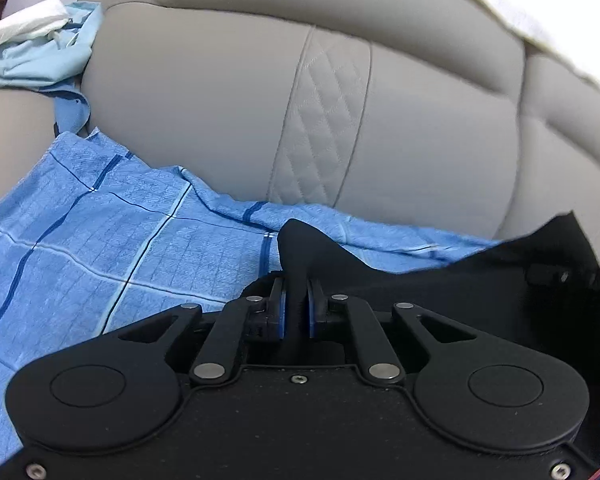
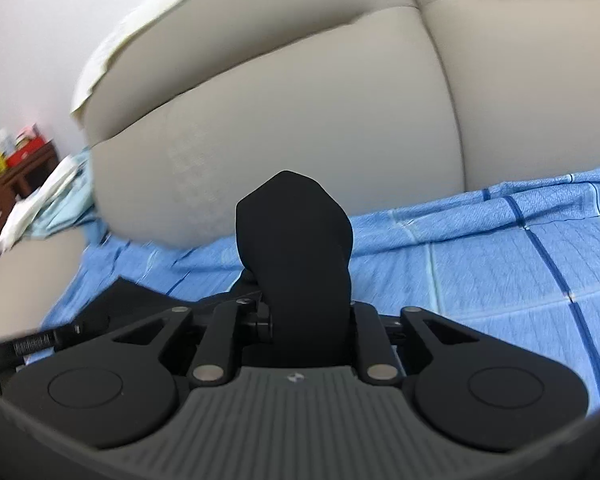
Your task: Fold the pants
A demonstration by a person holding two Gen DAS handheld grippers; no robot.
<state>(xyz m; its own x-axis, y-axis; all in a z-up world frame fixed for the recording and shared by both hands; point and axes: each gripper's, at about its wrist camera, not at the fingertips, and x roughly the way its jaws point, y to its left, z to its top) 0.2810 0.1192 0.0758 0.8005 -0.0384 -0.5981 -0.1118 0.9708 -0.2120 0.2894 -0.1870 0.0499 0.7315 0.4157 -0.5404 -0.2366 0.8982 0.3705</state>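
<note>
The black pants lie over a blue checked sheet on a sofa seat. My left gripper is shut on a raised fold of the pants, which sticks up between its blue pads. The cloth spreads to the right, where part of the other gripper shows at the edge. My right gripper is shut on a thick bunch of the black pants that stands up and hides its fingertips. More black cloth lies to its left.
The beige sofa backrest rises right behind the sheet. Light blue and white cloths are piled on the armrest at left. A dark wooden shelf with bottles and boxes stands beyond the sofa's end.
</note>
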